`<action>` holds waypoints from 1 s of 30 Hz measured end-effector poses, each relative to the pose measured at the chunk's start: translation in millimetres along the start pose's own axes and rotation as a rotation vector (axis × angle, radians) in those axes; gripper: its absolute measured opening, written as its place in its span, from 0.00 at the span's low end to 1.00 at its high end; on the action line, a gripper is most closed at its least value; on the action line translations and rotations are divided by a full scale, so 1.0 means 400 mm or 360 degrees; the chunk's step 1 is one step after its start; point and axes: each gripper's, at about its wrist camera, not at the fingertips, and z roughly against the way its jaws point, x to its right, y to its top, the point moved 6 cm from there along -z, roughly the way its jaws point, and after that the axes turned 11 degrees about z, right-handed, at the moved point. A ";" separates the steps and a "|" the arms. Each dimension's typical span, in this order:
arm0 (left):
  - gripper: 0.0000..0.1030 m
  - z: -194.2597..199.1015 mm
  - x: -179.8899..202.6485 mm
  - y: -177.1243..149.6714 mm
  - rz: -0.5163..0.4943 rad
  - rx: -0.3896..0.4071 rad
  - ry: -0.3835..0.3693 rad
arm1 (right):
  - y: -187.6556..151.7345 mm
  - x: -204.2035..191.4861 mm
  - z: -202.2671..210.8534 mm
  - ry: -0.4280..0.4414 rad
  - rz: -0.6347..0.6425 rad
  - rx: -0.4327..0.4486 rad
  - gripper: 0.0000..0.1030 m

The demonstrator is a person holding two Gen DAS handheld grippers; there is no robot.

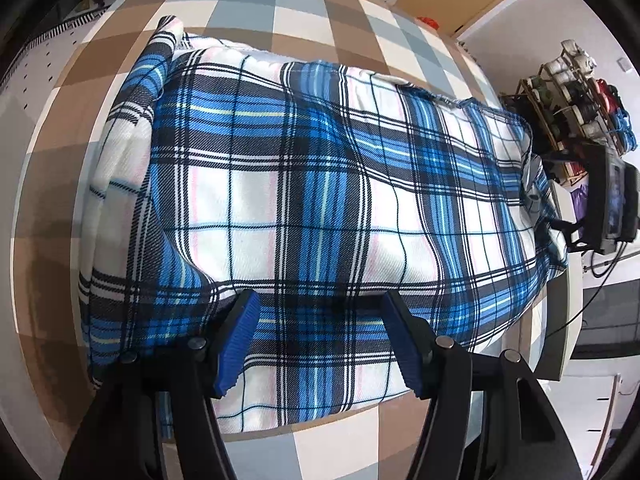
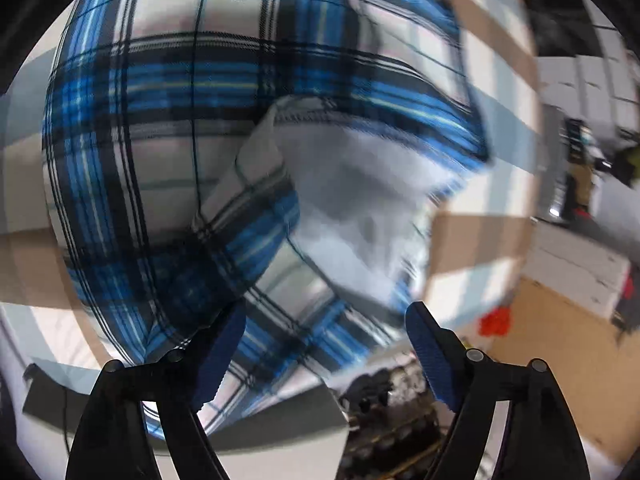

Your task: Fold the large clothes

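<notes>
One checked tablecloth [image 1: 288, 4], tan, grey and white squares, covers table; cluttered shelf rack [image 1: 568, 92] at room's edge. Blue-white plaid garment [image 1: 304, 184], woven twill, lies folded flat on cloth. Left gripper [image 1: 320, 340] jaws part-open over near hem, gripping nothing. Right gripper [image 2: 324, 352] jaws wide, empty, view blurred.

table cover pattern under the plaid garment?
Large checks of brown, pale blue-grey and white on the table cover; clearest in the left wrist view.

Folded plaid garment [image 1: 312, 184] fills tabletop [image 1: 280, 4], cluttered rack [image 1: 576, 92] beside edge
</notes>
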 end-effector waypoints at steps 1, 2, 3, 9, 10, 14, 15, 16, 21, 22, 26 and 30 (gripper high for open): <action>0.56 0.000 0.000 -0.001 0.0006 0.0014 -0.0009 | 0.004 0.000 -0.008 0.0019 0.0016 -0.0008 0.75; 0.56 0.002 -0.001 -0.003 0.0015 0.0027 -0.0024 | 0.009 0.004 -0.022 0.0054 0.0033 -0.0024 0.74; 0.56 0.005 -0.005 -0.007 0.0019 0.0036 -0.0037 | 0.013 0.008 -0.038 0.0104 0.0040 -0.0044 0.73; 0.56 0.019 -0.029 -0.017 0.0057 0.0072 -0.0140 | 0.019 0.014 -0.065 0.0325 -0.0067 -0.0139 0.22; 0.56 0.020 -0.032 -0.018 0.0067 0.0075 -0.0151 | 0.011 0.017 -0.063 0.0373 -0.0117 -0.0157 0.06; 0.56 0.031 -0.052 -0.017 0.0063 0.0081 -0.0165 | -0.013 0.012 -0.033 0.0332 -0.0208 -0.0101 0.06; 0.56 0.031 -0.054 -0.017 0.0062 0.0087 -0.0169 | -0.022 0.014 -0.028 0.0323 -0.0264 -0.0084 0.06; 0.56 0.032 -0.055 -0.017 0.0067 0.0088 -0.0174 | -0.027 0.017 -0.025 0.0313 -0.0304 -0.0073 0.06; 0.56 0.035 -0.058 -0.017 0.0098 0.0100 -0.0198 | -0.083 0.057 0.013 0.0158 -0.0647 0.0074 0.03; 0.56 0.036 -0.059 -0.019 0.0098 0.0102 -0.0198 | -0.094 0.062 0.017 0.0127 -0.0727 0.0103 0.03; 0.56 0.040 -0.065 -0.022 0.0107 0.0108 -0.0200 | -0.175 0.084 0.031 0.0041 -0.0989 0.0197 0.02; 0.56 0.040 -0.067 -0.025 0.0106 0.0107 -0.0199 | -0.281 0.146 0.028 -0.0041 -0.1335 0.0312 0.02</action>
